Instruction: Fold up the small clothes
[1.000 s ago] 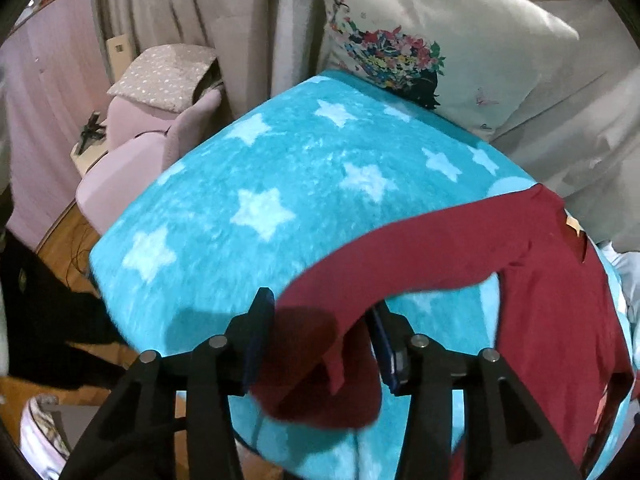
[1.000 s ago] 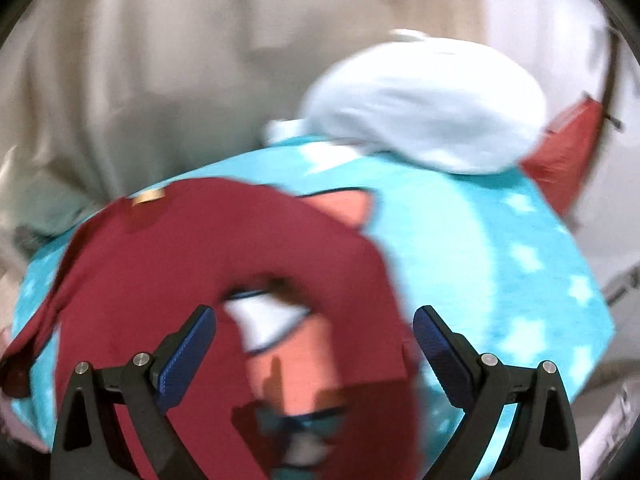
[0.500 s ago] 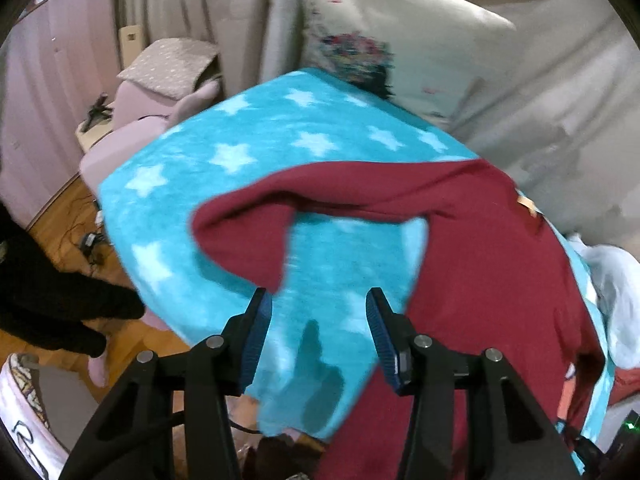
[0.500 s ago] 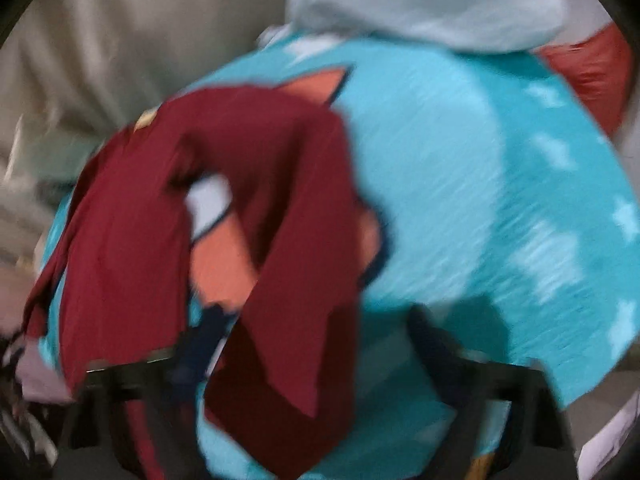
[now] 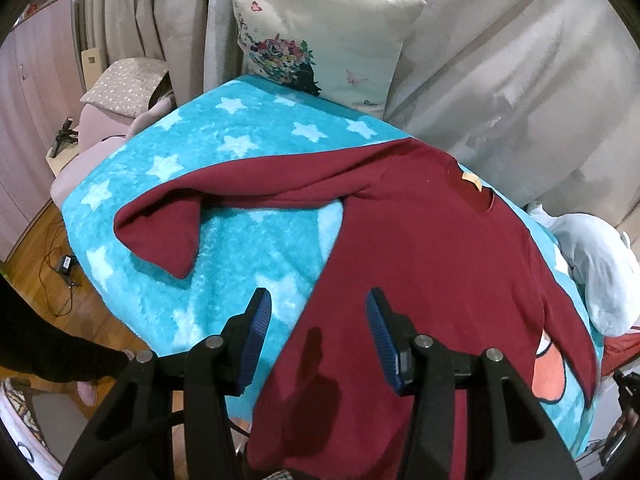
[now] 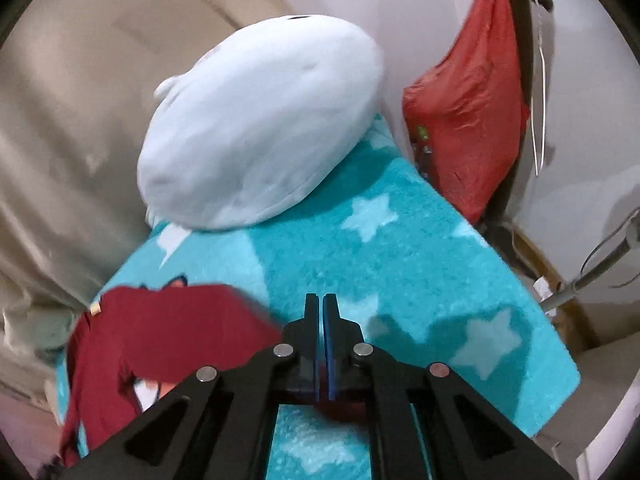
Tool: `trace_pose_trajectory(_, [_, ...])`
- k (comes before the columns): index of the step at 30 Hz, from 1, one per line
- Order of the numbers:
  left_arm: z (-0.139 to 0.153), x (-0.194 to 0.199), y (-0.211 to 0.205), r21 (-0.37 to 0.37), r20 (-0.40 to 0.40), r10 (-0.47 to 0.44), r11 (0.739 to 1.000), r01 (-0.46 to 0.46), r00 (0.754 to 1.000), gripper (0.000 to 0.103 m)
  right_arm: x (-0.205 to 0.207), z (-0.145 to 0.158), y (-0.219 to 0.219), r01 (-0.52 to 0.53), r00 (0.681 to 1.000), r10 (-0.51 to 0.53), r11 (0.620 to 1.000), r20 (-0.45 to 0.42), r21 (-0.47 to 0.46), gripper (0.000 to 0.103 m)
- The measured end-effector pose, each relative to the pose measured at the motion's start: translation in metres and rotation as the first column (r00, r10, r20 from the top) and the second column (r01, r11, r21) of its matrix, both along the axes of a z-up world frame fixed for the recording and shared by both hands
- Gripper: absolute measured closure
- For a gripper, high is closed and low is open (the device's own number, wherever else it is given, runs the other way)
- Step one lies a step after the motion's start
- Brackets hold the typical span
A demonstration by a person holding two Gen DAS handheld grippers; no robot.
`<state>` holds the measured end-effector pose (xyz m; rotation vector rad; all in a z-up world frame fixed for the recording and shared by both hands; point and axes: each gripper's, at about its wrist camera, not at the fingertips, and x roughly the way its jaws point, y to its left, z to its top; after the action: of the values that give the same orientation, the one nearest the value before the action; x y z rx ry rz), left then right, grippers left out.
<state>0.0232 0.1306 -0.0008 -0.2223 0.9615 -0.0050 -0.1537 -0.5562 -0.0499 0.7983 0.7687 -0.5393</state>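
Observation:
A dark red long-sleeved shirt (image 5: 420,248) lies back up on a turquoise star blanket (image 5: 224,168). One sleeve (image 5: 168,232) stretches left with its cuff folded over. My left gripper (image 5: 316,320) is open and empty, hovering over the shirt's lower left edge. My right gripper (image 6: 323,320) is shut on the other red sleeve (image 6: 168,340), which stretches from its jaws to the left; red cloth shows under the jaws.
A floral pillow (image 5: 320,44) stands at the blanket's far end. A pale blue plush cushion (image 6: 256,128) sits on the blanket beside the shirt. A red bag (image 6: 468,120) hangs beyond the blanket. Beige curtain behind; wooden floor and cables at left.
My left gripper let go of the left sleeve, which now lies on the blanket, and drew back toward the hem. My right gripper went from open to shut on the other sleeve.

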Motion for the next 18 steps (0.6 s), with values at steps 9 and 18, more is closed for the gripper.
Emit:
trace_pose_trajectory(9, [-0.007,-0.007,0.013,-0.027,-0.022,0.012,1.000,-0.013,1.000,0.052,-0.012,-0.002,0.019,-0.042,0.998,0.041,0.998,-0.037,-0.040,0.037])
trace_pose_trajectory(18, [-0.013,-0.010,-0.006,-0.024,-0.040,-0.048,0.999,0.047,0.998,0.051,-0.018,-0.065,0.033,0.055,0.998,-0.057,0.976,0.003,0.209,0.036])
